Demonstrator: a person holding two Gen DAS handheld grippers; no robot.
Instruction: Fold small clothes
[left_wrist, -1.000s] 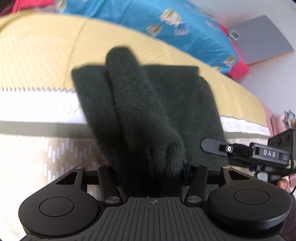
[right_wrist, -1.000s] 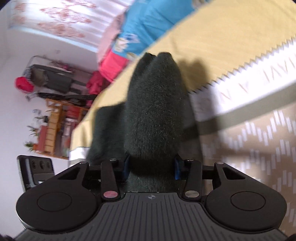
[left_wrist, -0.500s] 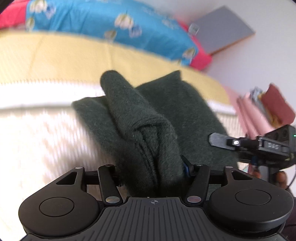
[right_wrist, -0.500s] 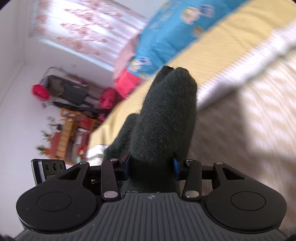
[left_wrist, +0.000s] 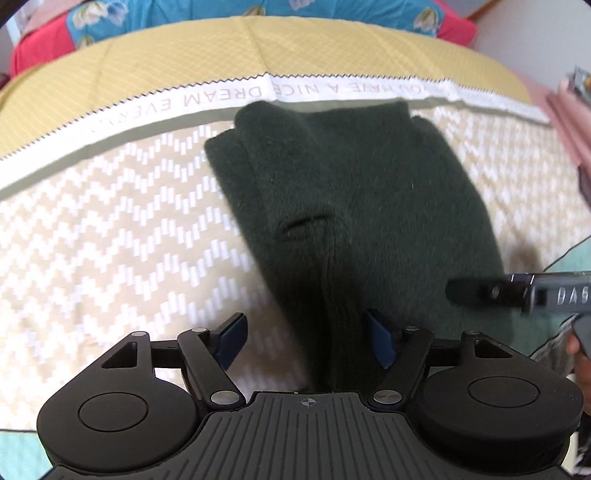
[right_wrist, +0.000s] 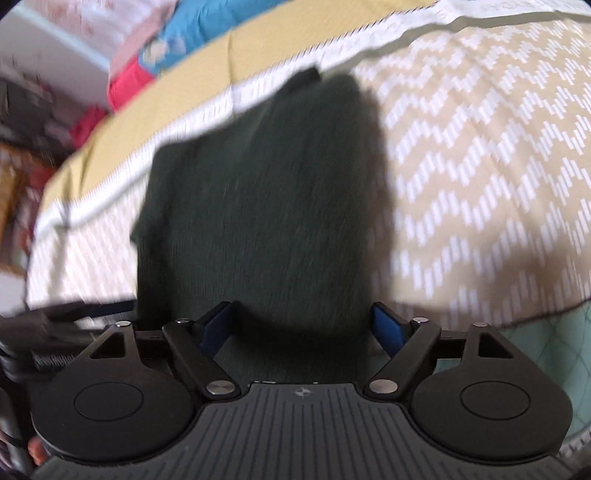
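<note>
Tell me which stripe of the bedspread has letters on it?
The white stripe with the sawtooth edge. It runs between the yellow stripe and the beige zigzag part, which have no letters.

dark green garment (left_wrist: 354, 192) on beige-and-white zigzag bedspread (left_wrist: 110, 240); yellow diamond-quilted band (left_wrist: 184, 62).

A beige zigzag bedspread (left_wrist: 110, 240) with a lettered white band (left_wrist: 229, 98) — blue floral pillow (left_wrist: 258, 7) beyond.

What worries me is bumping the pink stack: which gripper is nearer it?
Right. The right gripper, jaws opening around the dark green garment, is on the side of the pink stack; the left gripper is further away, over the garment's ridge.
</note>
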